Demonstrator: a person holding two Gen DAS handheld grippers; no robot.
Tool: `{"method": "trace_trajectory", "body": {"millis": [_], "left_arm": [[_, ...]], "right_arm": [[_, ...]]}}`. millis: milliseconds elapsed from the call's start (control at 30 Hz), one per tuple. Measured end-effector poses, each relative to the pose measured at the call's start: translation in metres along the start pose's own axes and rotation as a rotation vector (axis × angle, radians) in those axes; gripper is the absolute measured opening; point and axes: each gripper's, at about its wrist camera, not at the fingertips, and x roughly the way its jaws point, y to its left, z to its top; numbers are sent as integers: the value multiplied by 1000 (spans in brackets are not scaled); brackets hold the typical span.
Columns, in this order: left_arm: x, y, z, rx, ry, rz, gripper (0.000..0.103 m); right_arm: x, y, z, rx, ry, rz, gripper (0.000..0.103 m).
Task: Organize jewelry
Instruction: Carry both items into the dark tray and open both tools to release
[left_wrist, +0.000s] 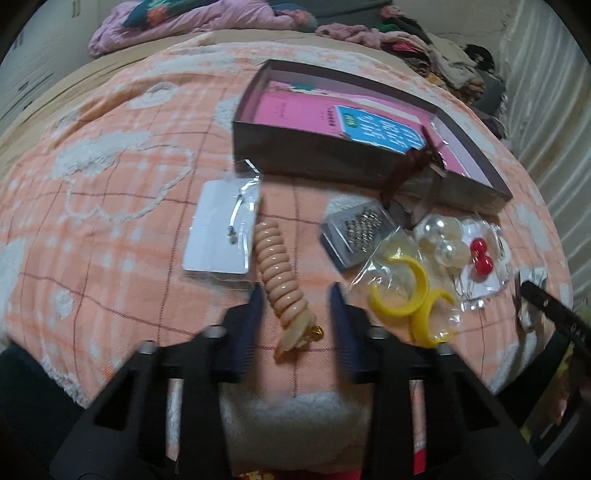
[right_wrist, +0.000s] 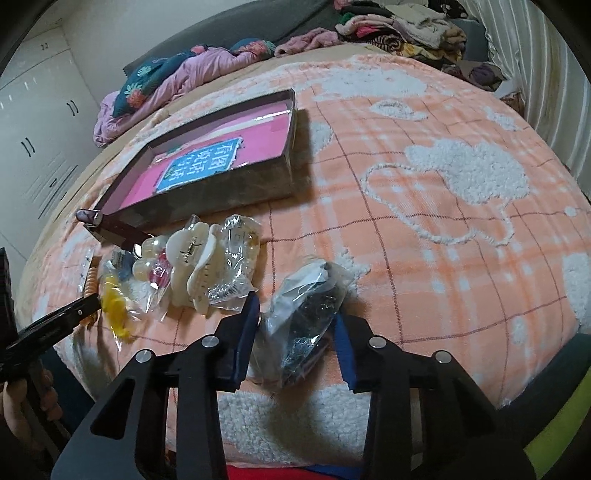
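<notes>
The left gripper has its blue pads set on either side of a peach spiral coil, with bare blanket showing between each pad and the coil, so nothing is pinched. The coil lies flat on the orange checked blanket; its long axis runs from near the jaws up and slightly left, away from the camera, and a small gold piece sits at its near end.

The right gripper has its jaws drawn in against a clear bag of dark jewelry; both pads touch the plastic (the crumpled film hides how firmly). The bag's long axis runs up and away between the fingers.

Beyond the left jaws, a white card with a thin chain lies just left of the coil. To the right lie a packet of studs, yellow bangles in a bag and pearl and red beads. Farther back stands an open dark box, pink-lined. In the right view a cream hair claw lies near the box.
</notes>
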Motion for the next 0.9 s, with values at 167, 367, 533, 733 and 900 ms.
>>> {"method": "trace_trajectory", "body": {"millis": [167, 367, 533, 733, 900], "left_arm": [[-10, 4, -3, -7, -19, -72, 16], [-35, 5, -4, 19, -54, -77, 16], [-52, 14, 7, 10, -88, -73, 16], [-67, 22, 33, 17, -151, -47, 16], [-57, 31, 59, 10, -177, -22, 16]], "right_arm": [[-12, -8, 2, 14, -35, -9, 36], [-27, -13, 17, 5, -94, -20, 35], [-32, -7, 33, -27, -127, -11, 35], [-25, 11, 57, -89, -142, 33, 35], [-11, 33, 74, -154, -142, 59, 35]]}}
